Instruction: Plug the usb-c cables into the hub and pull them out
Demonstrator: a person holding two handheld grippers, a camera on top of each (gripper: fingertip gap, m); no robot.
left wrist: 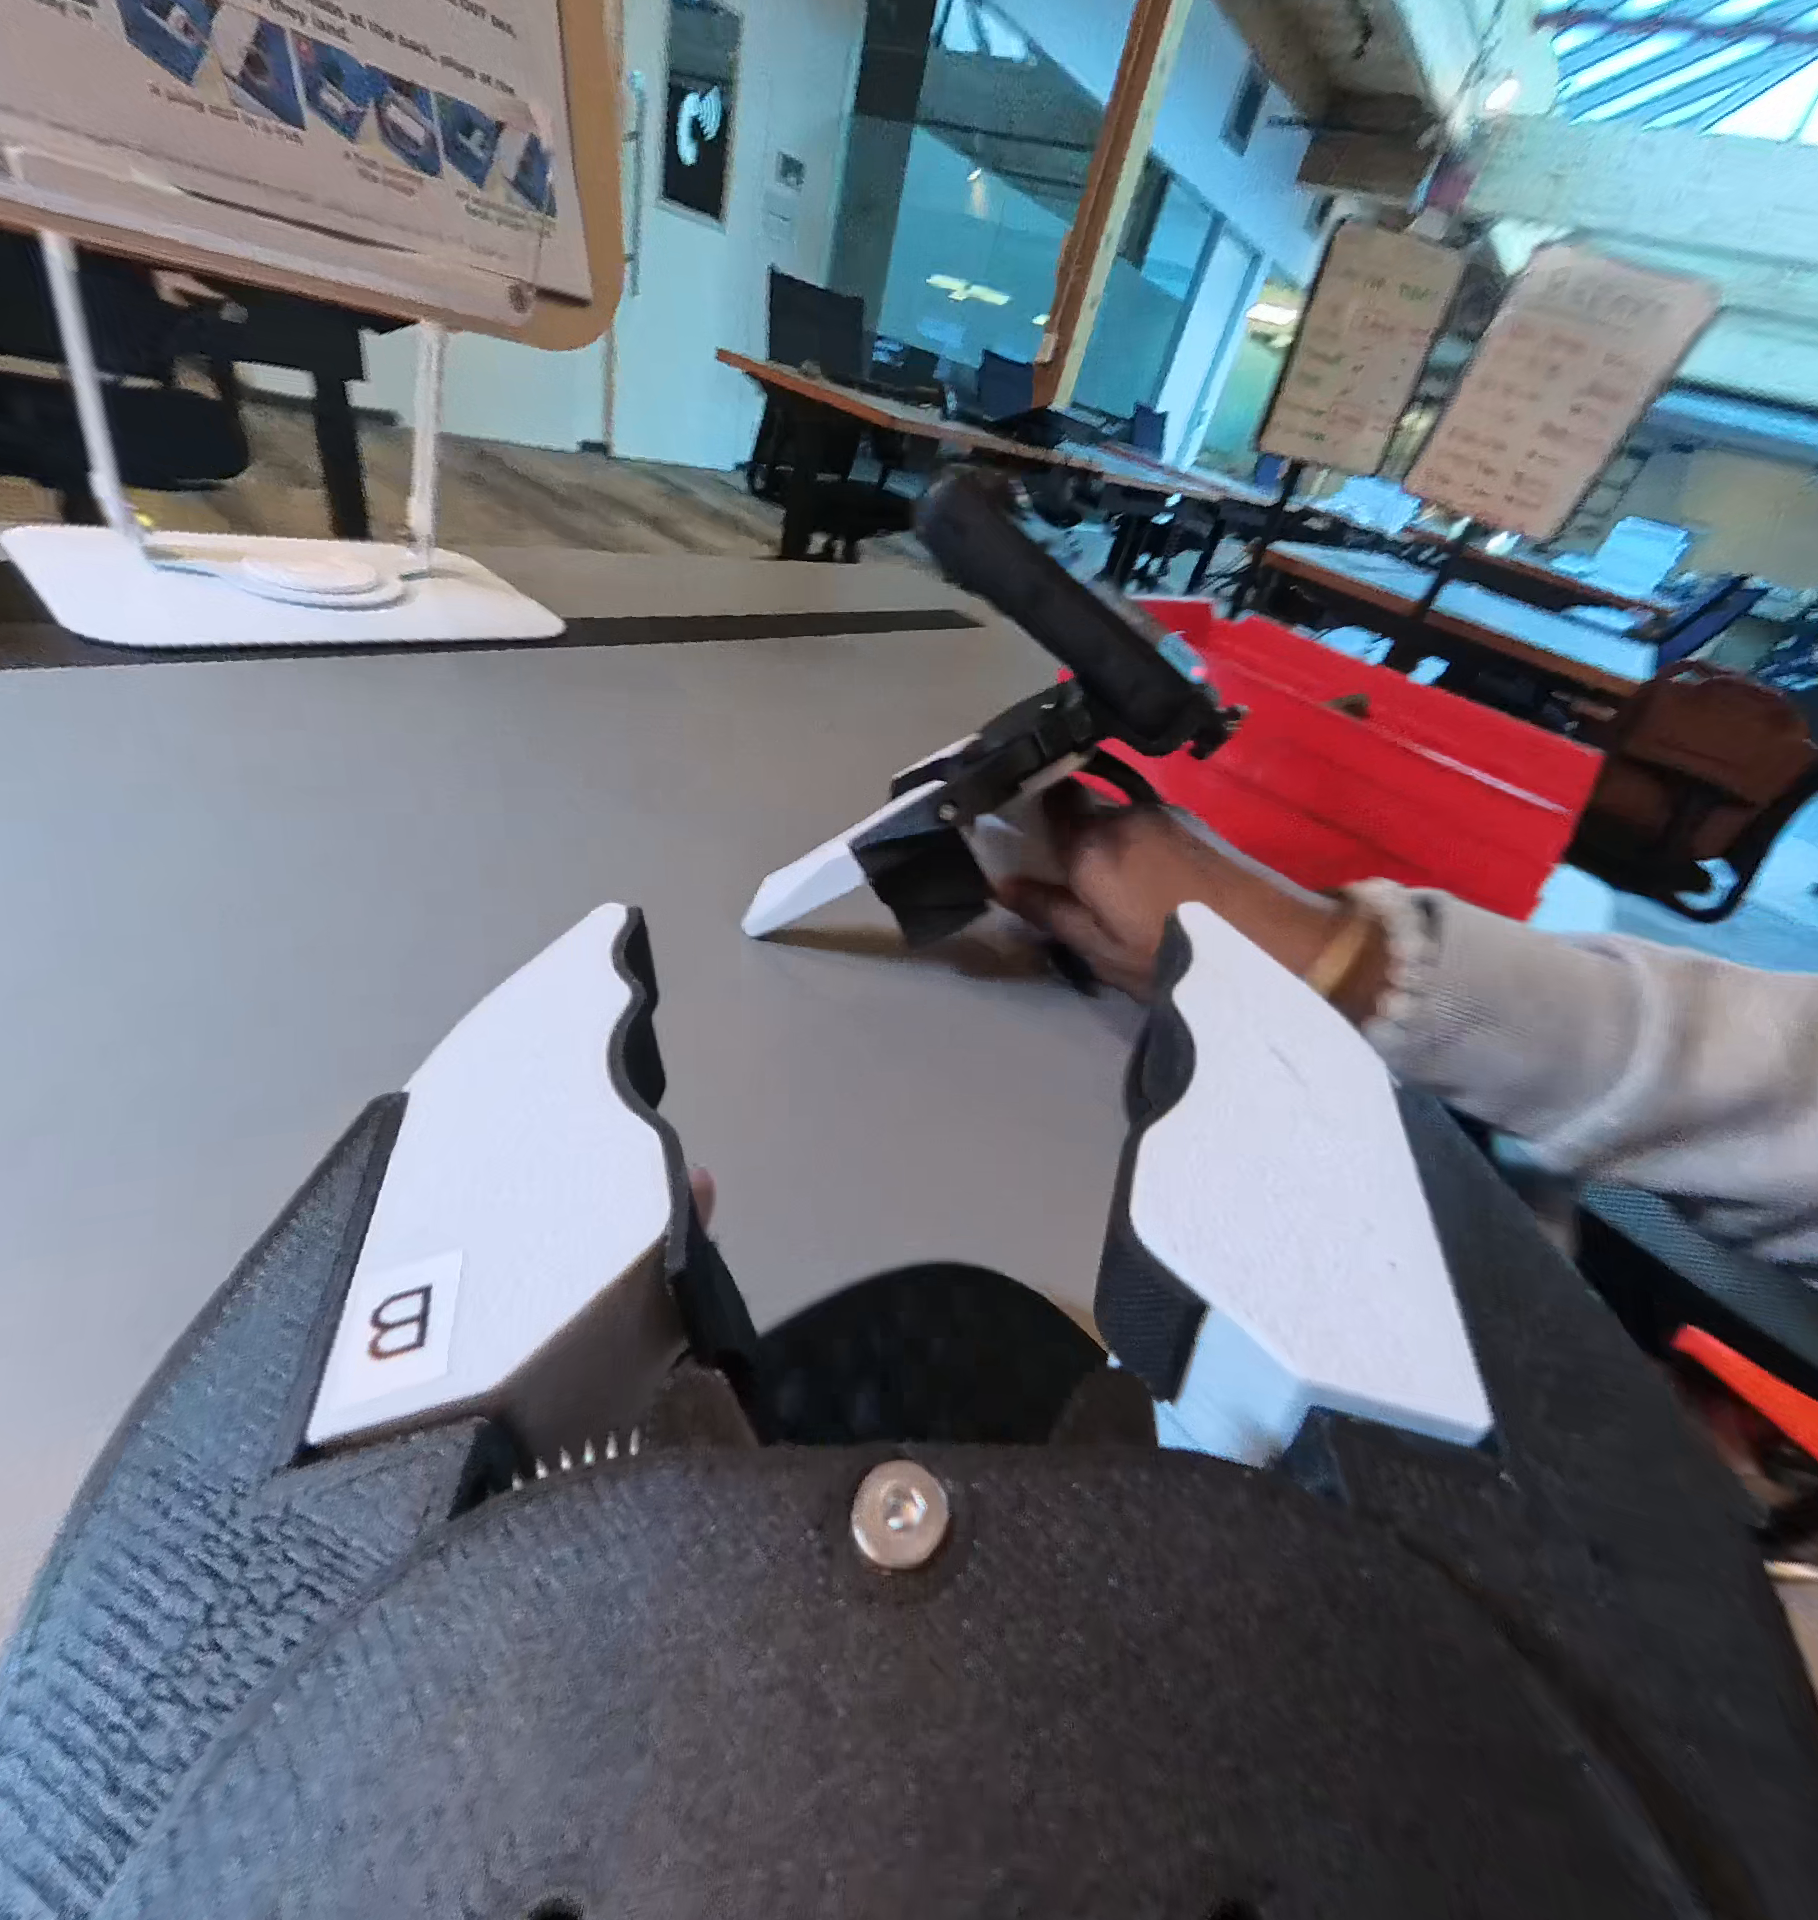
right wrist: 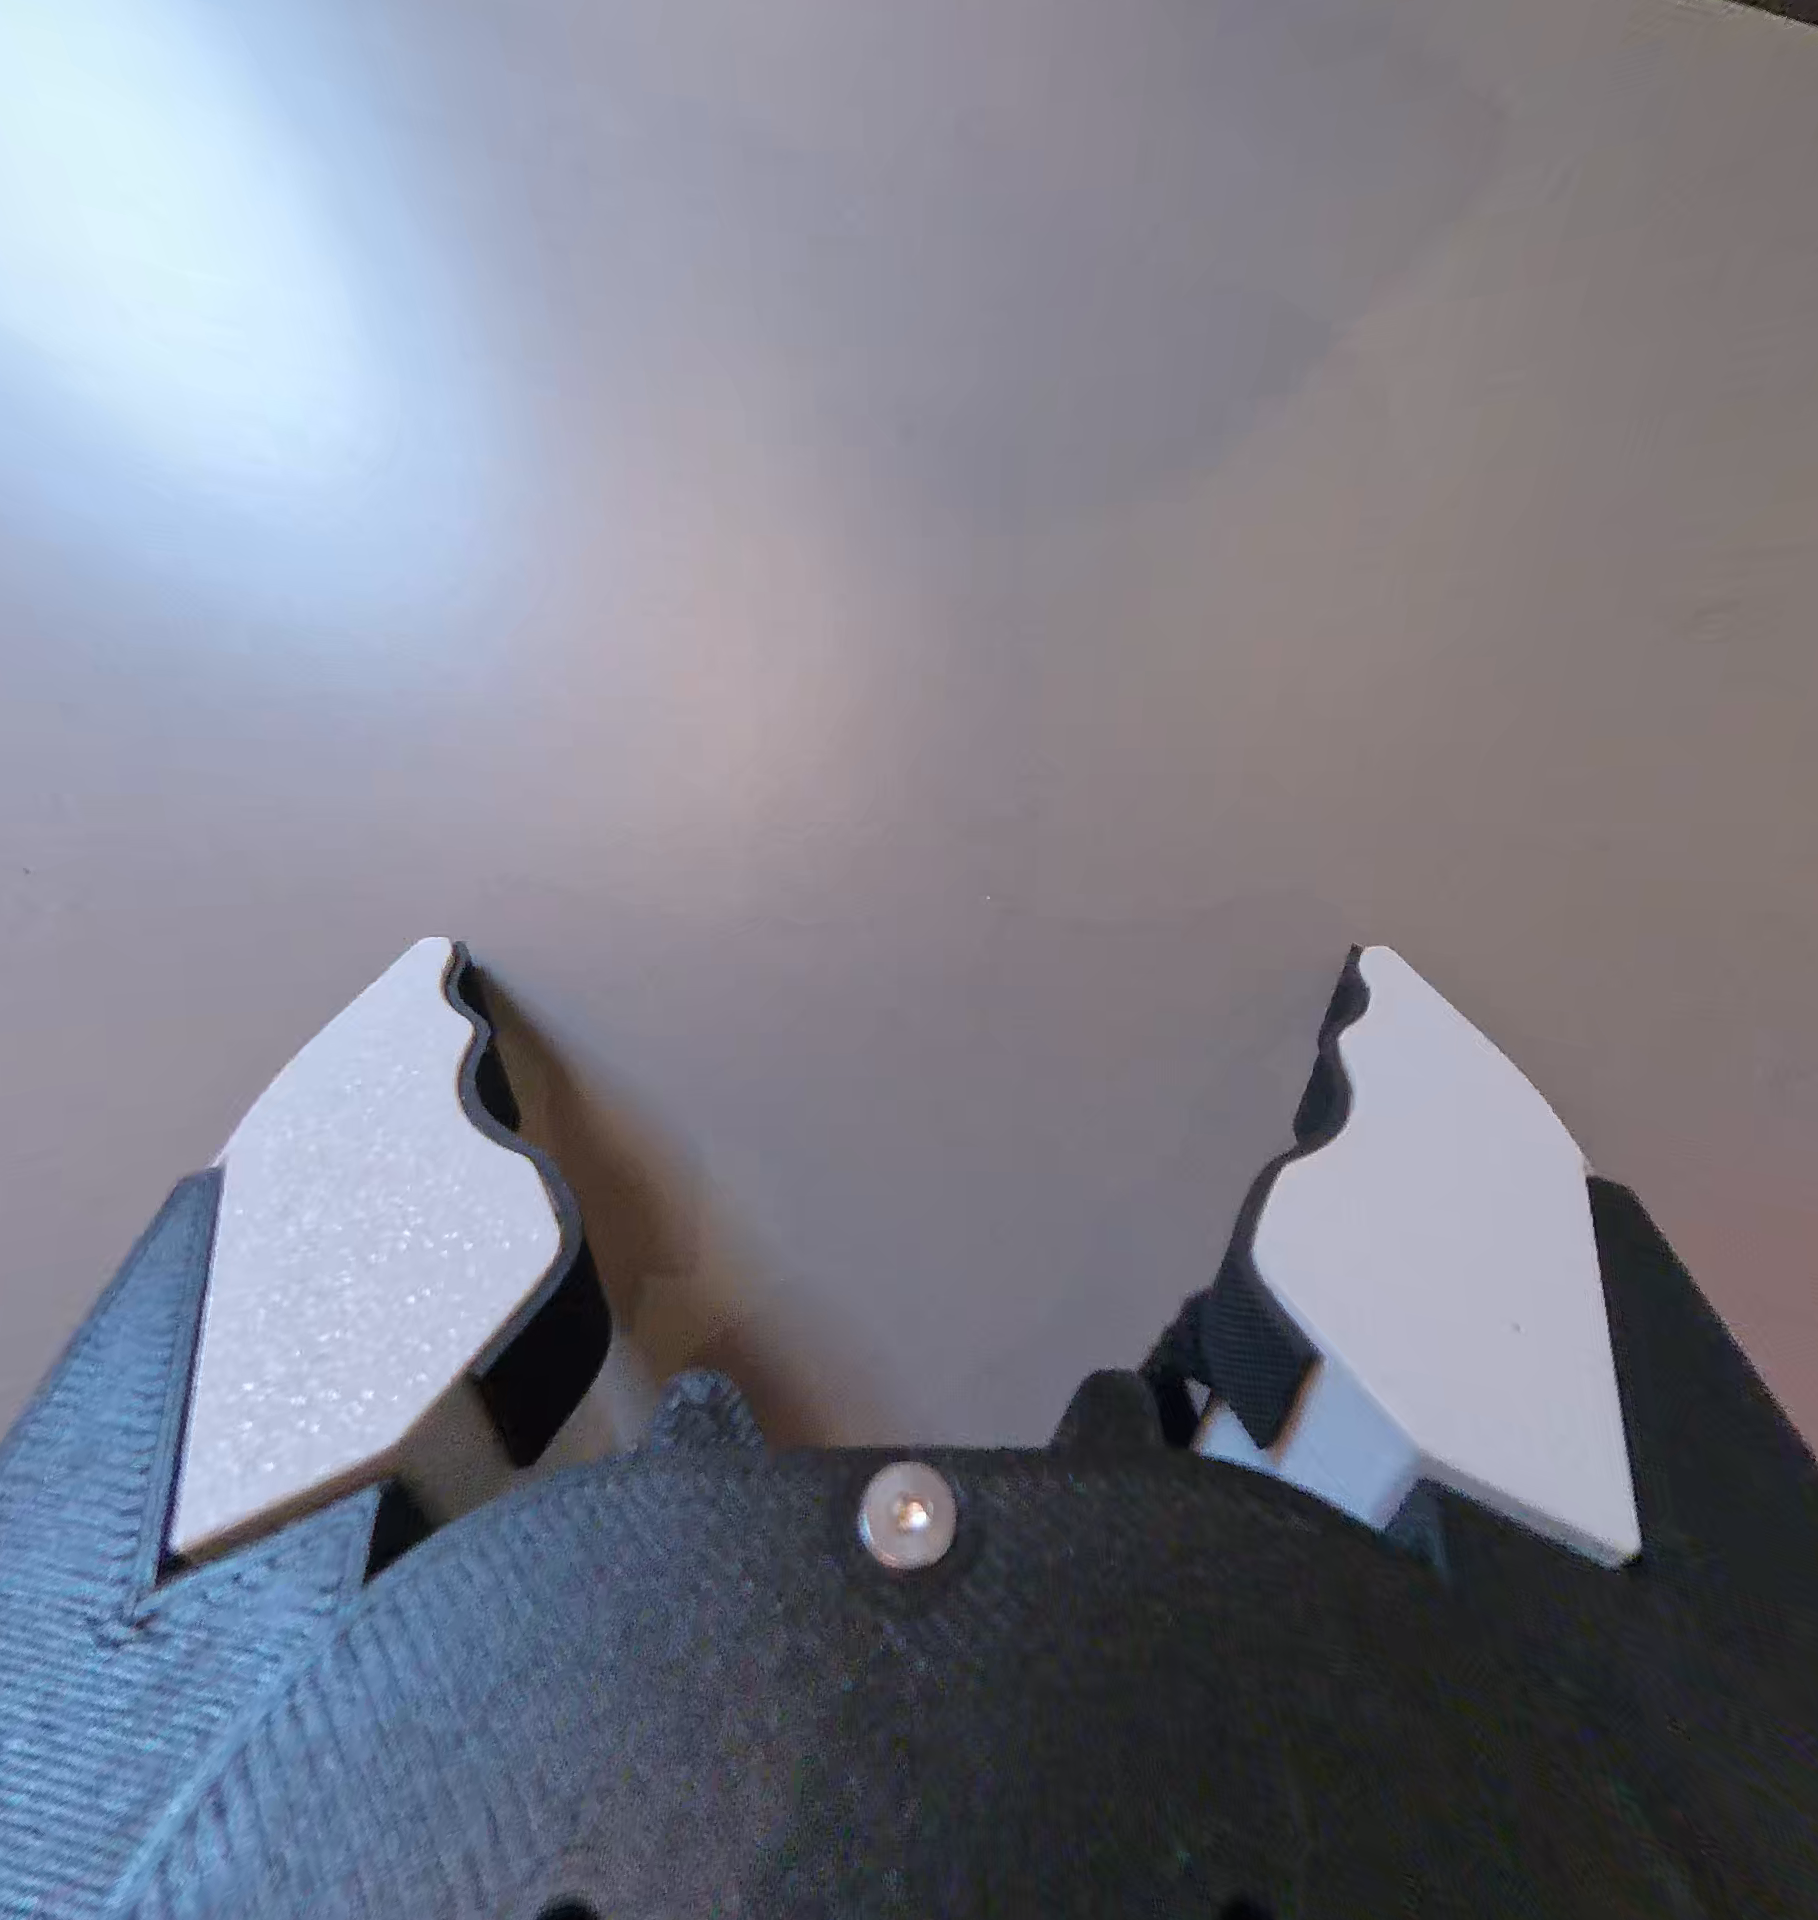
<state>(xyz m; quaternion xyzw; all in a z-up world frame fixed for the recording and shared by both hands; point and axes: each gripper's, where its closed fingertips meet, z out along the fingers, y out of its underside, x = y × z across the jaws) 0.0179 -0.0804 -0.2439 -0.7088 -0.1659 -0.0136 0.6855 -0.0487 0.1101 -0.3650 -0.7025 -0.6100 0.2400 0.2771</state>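
No hub and no usb-c cable shows in either view. My left gripper [left wrist: 905,925] is open and empty, held low over the grey table [left wrist: 365,883]. My right gripper [right wrist: 905,956] is open and empty, pointing down close to the bare grey table [right wrist: 884,520]. The right gripper also shows in the left wrist view [left wrist: 780,914], ahead and to the right, held in a person's hand [left wrist: 1102,904], with its white fingertip touching the tabletop.
A white stand base [left wrist: 271,592] holding a tilted instruction board [left wrist: 281,135] sits at the table's far left. A red bin [left wrist: 1352,769] stands past the table's right edge. Desks and chairs fill the room behind. A grey sleeve [left wrist: 1611,1060] reaches in from the right.
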